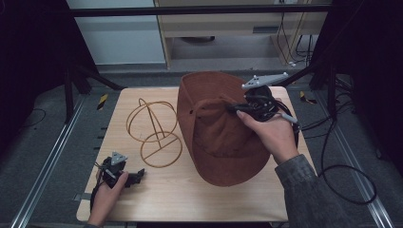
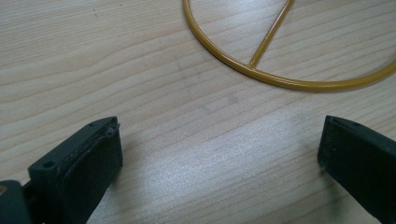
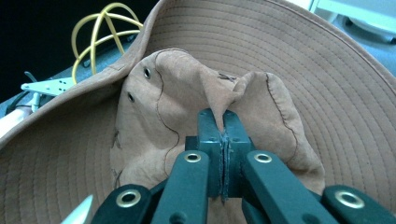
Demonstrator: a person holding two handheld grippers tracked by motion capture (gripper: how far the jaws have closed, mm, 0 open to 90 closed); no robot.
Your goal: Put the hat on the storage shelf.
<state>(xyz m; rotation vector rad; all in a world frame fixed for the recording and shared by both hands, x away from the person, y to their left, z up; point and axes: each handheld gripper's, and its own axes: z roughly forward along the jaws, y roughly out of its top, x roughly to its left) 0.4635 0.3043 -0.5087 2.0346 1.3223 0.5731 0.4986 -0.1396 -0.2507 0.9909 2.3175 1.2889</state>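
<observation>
Resting low at the table's [image 1: 190, 199] near-left corner, the left gripper [image 1: 138, 175] has its jaws spread wide with nothing between them, just short of the yellow wire hat stand [image 1: 154, 133]. Right of it, the right gripper [image 1: 231, 108] is clamped on the crown of the brown bucket hat [image 1: 223, 137], tilting its brim upward. Judging by this, the hat is gripped but not yet on the stand. No writing is legible anywhere.

Matt cloth hat [image 1: 223, 137], glossy wire stand [image 1: 154, 130]
</observation>
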